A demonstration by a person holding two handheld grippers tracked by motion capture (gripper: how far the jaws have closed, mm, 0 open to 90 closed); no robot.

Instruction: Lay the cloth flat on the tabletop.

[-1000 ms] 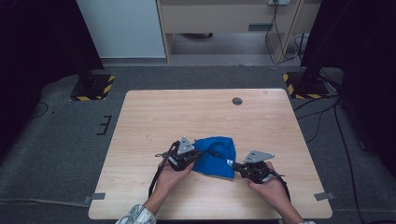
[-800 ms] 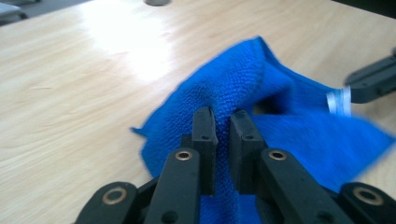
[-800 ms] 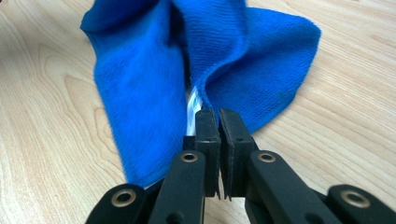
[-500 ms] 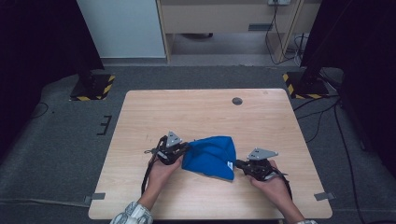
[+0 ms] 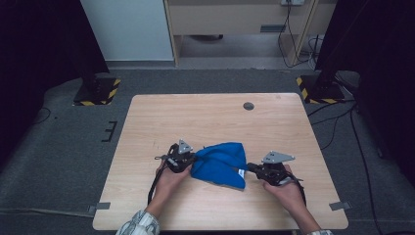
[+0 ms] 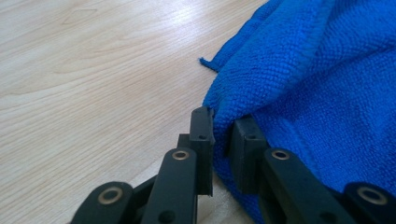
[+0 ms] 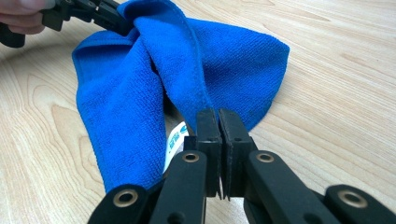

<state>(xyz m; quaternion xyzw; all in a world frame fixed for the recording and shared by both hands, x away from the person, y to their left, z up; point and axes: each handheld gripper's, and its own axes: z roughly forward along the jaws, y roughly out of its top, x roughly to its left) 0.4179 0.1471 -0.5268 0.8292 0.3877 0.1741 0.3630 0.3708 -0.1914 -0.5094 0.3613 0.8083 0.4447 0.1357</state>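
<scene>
Your blue cloth (image 5: 219, 164) lies bunched on the counter (image 5: 215, 117), near the front edge and about midway between its left and right sides. Your left gripper (image 6: 223, 133) has its jaws drawn in on a fold at the cloth's left end, with a narrow gap between them where the fabric sits. Your right gripper (image 7: 218, 122) is clamped together on the cloth's right corner, beside a small white label (image 7: 174, 142).
</scene>
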